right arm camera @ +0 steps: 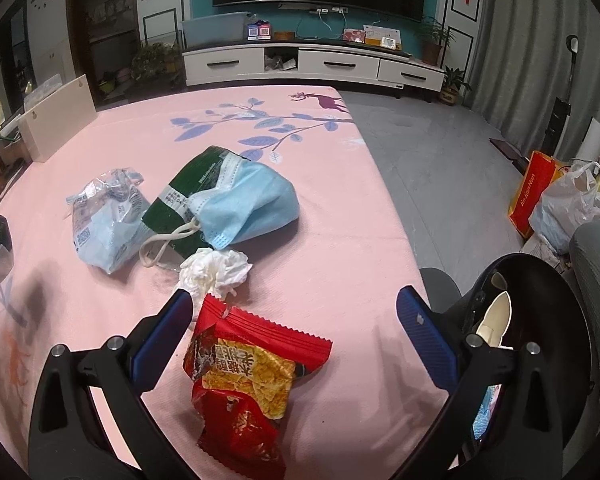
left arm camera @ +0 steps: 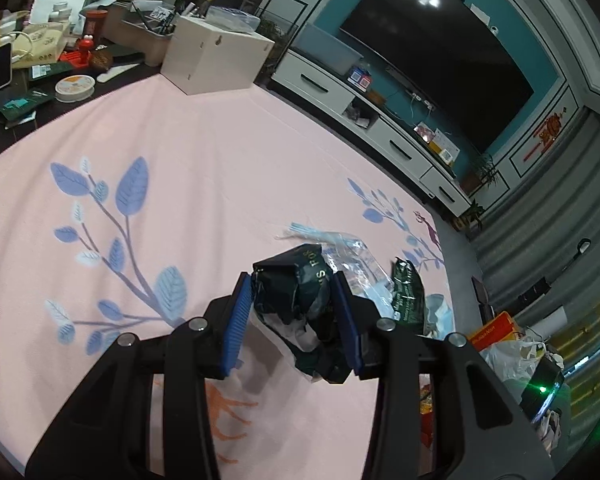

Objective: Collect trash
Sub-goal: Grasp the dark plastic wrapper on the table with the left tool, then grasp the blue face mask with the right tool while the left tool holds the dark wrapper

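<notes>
My left gripper (left arm camera: 294, 300) is shut on a crumpled dark green wrapper (left arm camera: 296, 300), held above the pink tablecloth (left arm camera: 204, 168). Beyond it lie a clear plastic bag (left arm camera: 352, 256) and a green packet (left arm camera: 408, 292). My right gripper (right arm camera: 294, 320) is open over a red snack wrapper (right arm camera: 248, 372) lying between its fingers. Ahead of it lie a crumpled white tissue (right arm camera: 216, 270), a blue face mask (right arm camera: 248, 204) on a green packet (right arm camera: 188, 192), and a clear plastic bag (right arm camera: 104, 216). A black trash bin (right arm camera: 540, 320) stands off the table's right edge.
A white wooden box (left arm camera: 216, 56) and desk clutter (left arm camera: 40, 52) sit at the table's far side. A TV stand (right arm camera: 312, 62) is beyond the table. Bags (right arm camera: 556, 200) lie on the grey floor to the right.
</notes>
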Motion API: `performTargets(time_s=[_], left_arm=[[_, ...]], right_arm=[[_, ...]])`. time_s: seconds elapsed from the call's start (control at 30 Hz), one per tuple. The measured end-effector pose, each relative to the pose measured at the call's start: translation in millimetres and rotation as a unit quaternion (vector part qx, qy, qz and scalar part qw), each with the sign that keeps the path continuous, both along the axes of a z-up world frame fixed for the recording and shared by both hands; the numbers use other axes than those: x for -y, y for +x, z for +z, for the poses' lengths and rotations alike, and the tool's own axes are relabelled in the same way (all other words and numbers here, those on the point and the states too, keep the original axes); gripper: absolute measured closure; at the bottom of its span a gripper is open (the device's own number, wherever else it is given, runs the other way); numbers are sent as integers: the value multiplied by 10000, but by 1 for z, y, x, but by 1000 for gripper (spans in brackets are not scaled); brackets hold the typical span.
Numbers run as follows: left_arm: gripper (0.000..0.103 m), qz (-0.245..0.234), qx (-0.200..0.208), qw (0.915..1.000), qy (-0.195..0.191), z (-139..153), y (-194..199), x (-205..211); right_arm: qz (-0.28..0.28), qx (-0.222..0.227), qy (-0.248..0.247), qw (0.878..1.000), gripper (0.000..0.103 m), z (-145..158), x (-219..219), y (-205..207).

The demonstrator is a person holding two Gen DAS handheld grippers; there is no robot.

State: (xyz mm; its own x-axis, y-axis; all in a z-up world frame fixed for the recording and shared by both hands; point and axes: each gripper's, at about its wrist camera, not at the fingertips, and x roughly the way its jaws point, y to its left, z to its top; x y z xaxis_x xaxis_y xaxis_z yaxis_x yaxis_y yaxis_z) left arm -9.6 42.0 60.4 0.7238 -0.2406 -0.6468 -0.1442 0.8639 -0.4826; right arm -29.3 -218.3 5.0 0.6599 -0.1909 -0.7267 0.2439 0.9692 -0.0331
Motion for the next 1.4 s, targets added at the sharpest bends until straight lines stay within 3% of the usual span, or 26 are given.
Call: performTargets(time_s=[0.23, 0.47, 0.67, 0.8, 1.0, 1.07, 1.23, 1.4], left_arm=[[61, 114, -34, 9998, -152, -1, 2, -13], [61, 111, -69, 9997, -196, -2, 4, -17], [61, 17, -194, 9997, -140, -7, 9, -11], [61, 37, -266, 9995, -163, -11, 12, -13], [61, -47, -337, 9993, -160, -13, 14, -7], [61, -58, -333, 9993, -133, -13, 14, -6], [60, -119, -320, 9993, -179, -13, 14, -3], [60, -140, -284, 9994, -159, -11, 13, -2]], right_arm=[[48, 155, 562, 9983, 3, 21, 12, 3], [189, 195, 1174, 9927, 3, 46, 17, 40], [196, -112, 1293, 9913, 3, 34, 20, 84], [-113, -354, 1295, 9909, 10, 18, 35, 98], [-96, -744, 1746, 9818, 25, -11, 46, 105], [-68, -756, 1678, 9829, 30, -14, 42, 105], [5, -704, 1381, 9879, 66, -14, 33, 105], [22, -494, 1392, 9890, 78, -3, 33, 97]])
